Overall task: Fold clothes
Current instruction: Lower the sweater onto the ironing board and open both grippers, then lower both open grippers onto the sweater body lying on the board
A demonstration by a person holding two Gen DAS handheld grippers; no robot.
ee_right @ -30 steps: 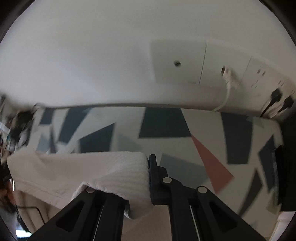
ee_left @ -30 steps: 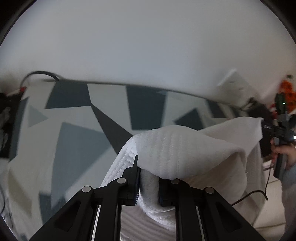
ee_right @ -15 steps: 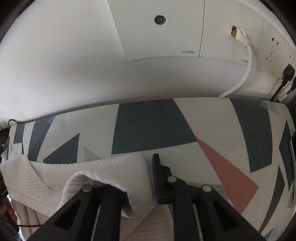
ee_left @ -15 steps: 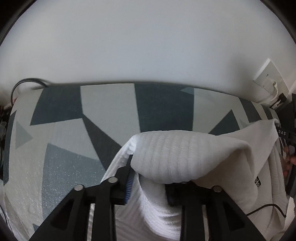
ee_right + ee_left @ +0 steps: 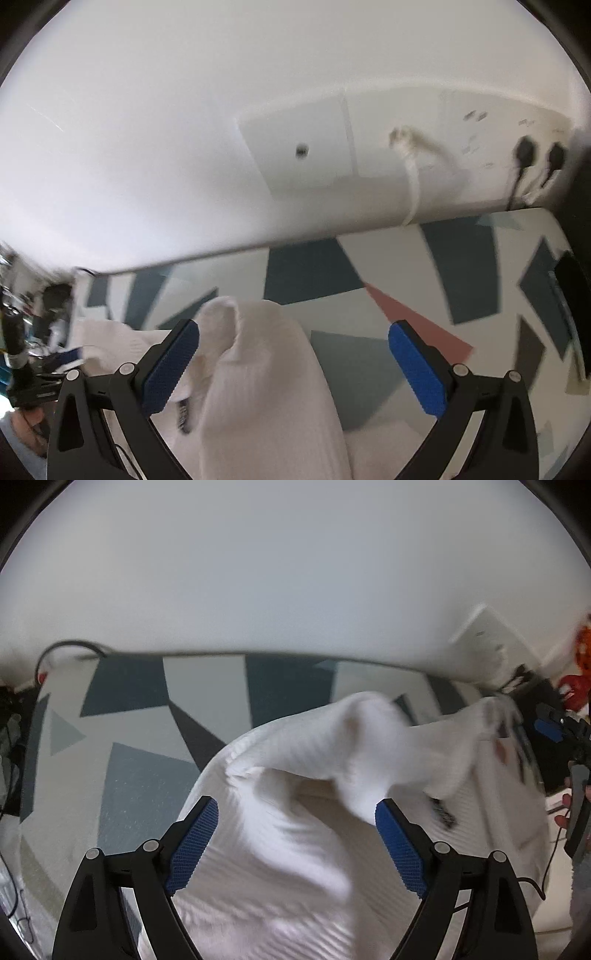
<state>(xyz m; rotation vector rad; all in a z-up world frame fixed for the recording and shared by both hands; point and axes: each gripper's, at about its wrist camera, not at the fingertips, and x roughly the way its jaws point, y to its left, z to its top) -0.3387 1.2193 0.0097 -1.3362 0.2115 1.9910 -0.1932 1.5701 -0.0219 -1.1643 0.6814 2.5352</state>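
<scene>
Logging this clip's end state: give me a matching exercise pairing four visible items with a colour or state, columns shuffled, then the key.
Column 1:
1. left gripper
2. garment
3. wall cable
4. triangle on the cover

Column 2:
A. white, ribbed, lying loose on the patterned cover
B. pinkish red
C. open, blue pads apart
D. white, plugged into a wall plate

Pairs: 1-C, 2-A, 3-D, 4-B

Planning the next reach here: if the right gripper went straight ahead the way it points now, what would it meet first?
Probably the white garment: its raised fold sits between the open fingers of the right gripper. Beyond it lie the patterned tabletop and the wall, though depth is unclear through the fisheye.
</scene>
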